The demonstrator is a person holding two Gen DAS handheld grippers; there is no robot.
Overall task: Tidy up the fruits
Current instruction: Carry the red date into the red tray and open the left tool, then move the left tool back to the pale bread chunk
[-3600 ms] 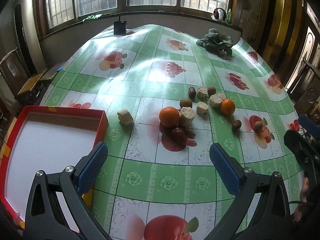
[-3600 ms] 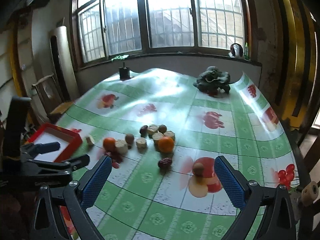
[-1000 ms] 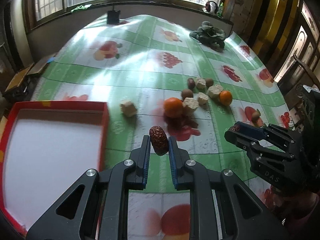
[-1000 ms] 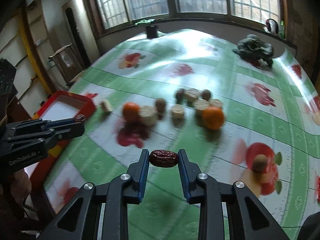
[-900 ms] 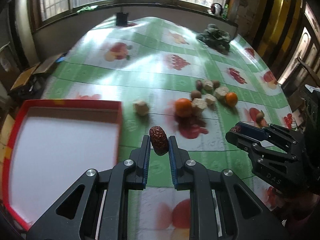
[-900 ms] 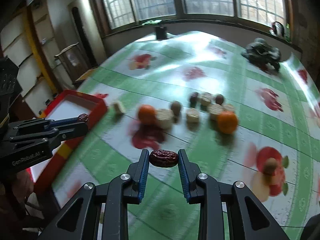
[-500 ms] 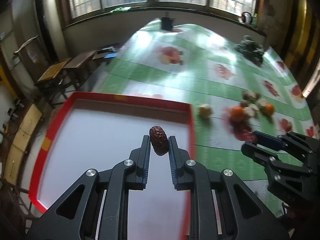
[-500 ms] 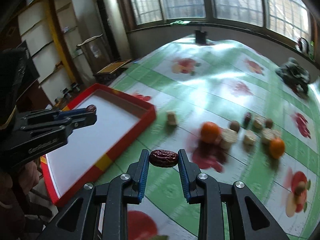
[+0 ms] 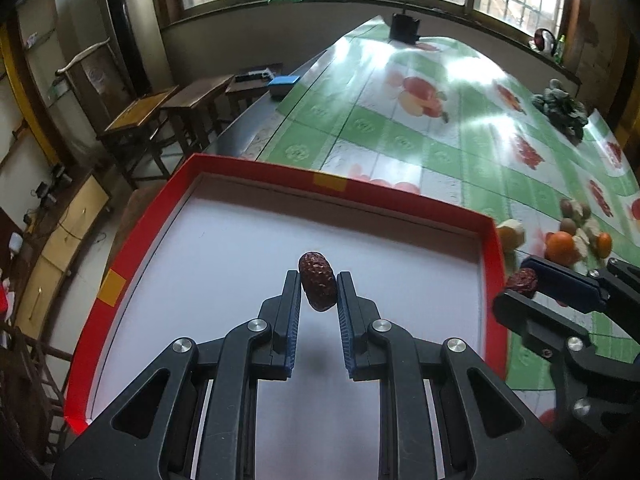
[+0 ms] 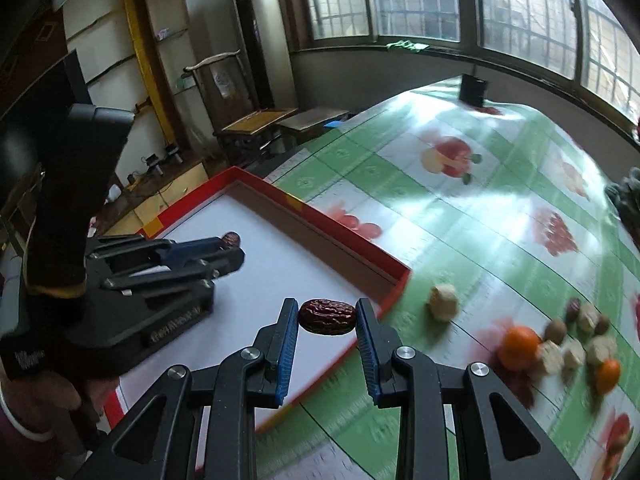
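Observation:
My left gripper (image 9: pixel 318 286) is shut on a dark red date (image 9: pixel 317 286), held upright above the white floor of the red-rimmed tray (image 9: pixel 400 204). My right gripper (image 10: pixel 327 316) is shut on a second date (image 10: pixel 327 316), held crosswise over the tray's near right rim (image 10: pixel 360 248). In the left wrist view the right gripper (image 9: pixel 528 280) shows at the tray's right edge with its date (image 9: pixel 522 279). In the right wrist view the left gripper (image 10: pixel 228 244) hangs over the tray with its date (image 10: pixel 231 239).
Two oranges (image 10: pixel 518 346), several pale fruit chunks (image 10: pixel 443 301) and small brown fruits (image 10: pixel 555 330) lie on the green-and-white fruit-print tablecloth (image 10: pixel 460 216) right of the tray. Wooden stools (image 9: pixel 160 116) stand beyond the table's left edge. A dark leafy bundle (image 9: pixel 560 108) sits far right.
Both grippers, each still shut on its date, have swung left from the fruit pile to the tray. The left one now hangs over the tray's middle, the right over its rim.

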